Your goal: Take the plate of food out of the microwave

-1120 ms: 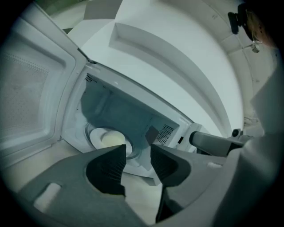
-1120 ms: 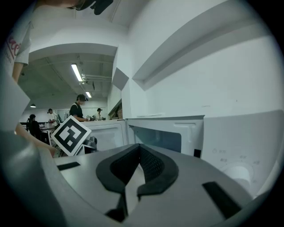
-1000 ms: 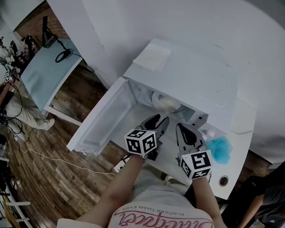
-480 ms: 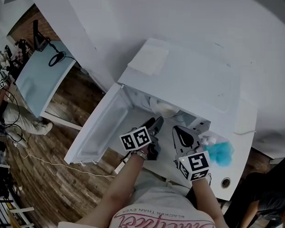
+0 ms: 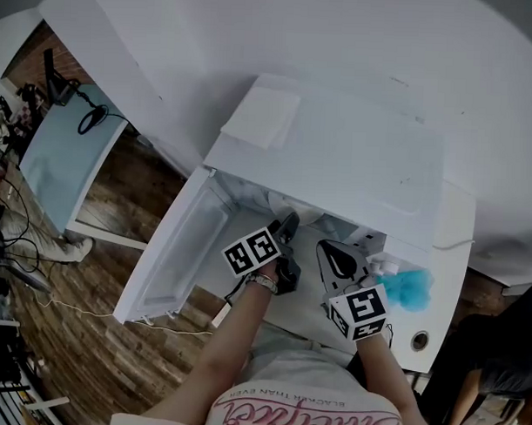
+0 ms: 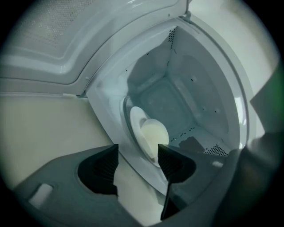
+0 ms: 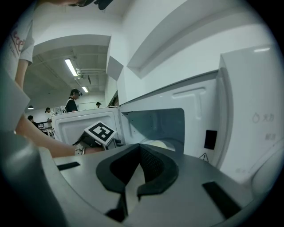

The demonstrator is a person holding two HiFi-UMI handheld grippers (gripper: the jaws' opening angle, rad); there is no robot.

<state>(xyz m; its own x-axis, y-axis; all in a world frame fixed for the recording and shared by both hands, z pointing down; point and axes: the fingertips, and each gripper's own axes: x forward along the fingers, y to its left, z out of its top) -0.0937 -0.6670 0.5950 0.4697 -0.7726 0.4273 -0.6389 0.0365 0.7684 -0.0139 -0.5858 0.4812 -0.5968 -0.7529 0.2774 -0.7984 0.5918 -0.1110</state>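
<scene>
A white microwave (image 5: pixel 338 157) stands on a white table with its door (image 5: pixel 173 256) swung open to the left. Inside, on the turntable, is a white plate with a pale mound of food (image 6: pixel 151 135), also seen low in the cavity as the plate (image 7: pixel 155 144). My left gripper (image 5: pixel 287 227) is at the mouth of the cavity; its jaws (image 6: pixel 138 157) are opening, with nothing pressed between the pads and the plate just beyond them. My right gripper (image 5: pixel 334 251) hangs in front of the control panel side, its jaws (image 7: pixel 140 148) closed together and empty.
A folded white sheet (image 5: pixel 261 117) lies on the microwave's top. A blue fluffy thing (image 5: pixel 409 286) sits on the white table (image 5: pixel 440 344) to the right. A light blue table (image 5: pixel 58 169) stands left over the wooden floor. People (image 7: pixel 71 101) stand far behind.
My left gripper has pushed forward towards the microwave's opening and its marker cube has turned. The right gripper has crept slightly forward. The head view has tilted over the microwave's top.
</scene>
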